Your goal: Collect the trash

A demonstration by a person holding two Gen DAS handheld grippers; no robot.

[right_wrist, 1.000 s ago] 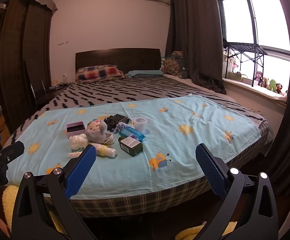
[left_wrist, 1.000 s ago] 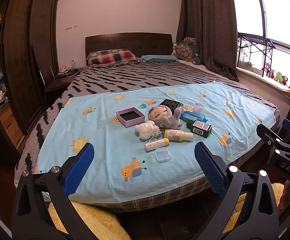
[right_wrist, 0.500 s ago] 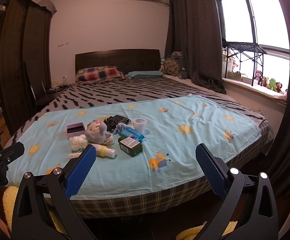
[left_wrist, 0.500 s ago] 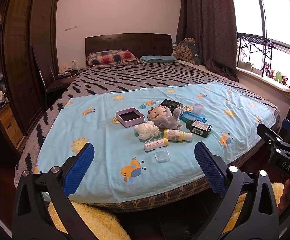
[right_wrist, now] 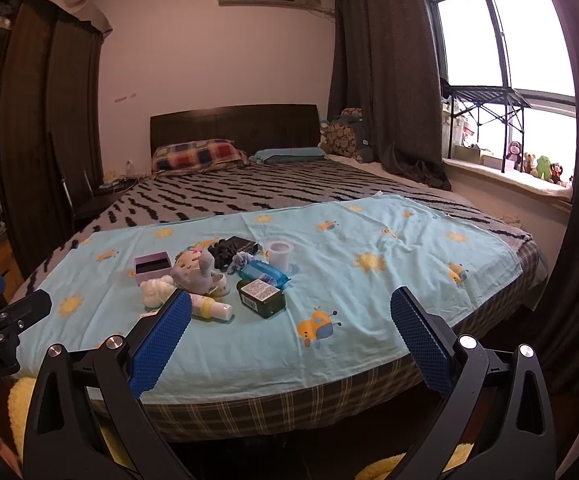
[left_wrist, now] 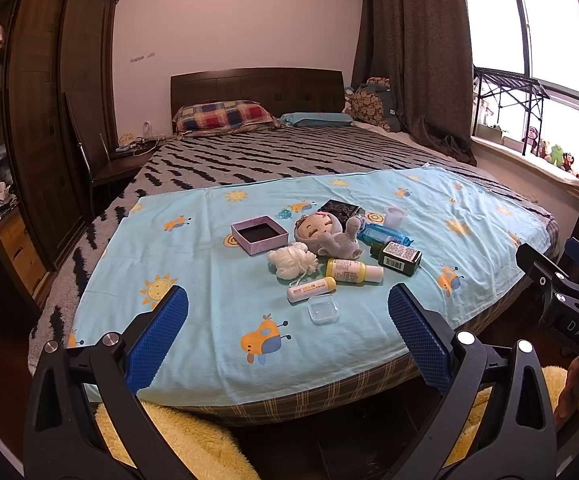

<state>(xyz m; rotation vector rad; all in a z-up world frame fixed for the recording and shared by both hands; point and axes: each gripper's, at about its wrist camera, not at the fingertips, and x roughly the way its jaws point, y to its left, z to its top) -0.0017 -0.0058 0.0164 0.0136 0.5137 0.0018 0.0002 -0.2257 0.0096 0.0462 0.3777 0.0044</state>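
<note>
On the pale blue cartoon-print sheet [left_wrist: 209,320] every item lies uncollected, clear square plastic lid [left_wrist: 322,309] included. My left hand-held gripper [left_wrist: 288,334] and right hand-held gripper [right_wrist: 290,336] hang wide open and empty, so I judge nothing done.

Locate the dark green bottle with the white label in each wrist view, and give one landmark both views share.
Left wrist: the dark green bottle lies right of centre on the blue sheet, just right of the yellow bottle.
Right wrist: the bottle lies left of centre, just in front of the blue packet.
Shared landmark: the plush doll beside it.
</note>
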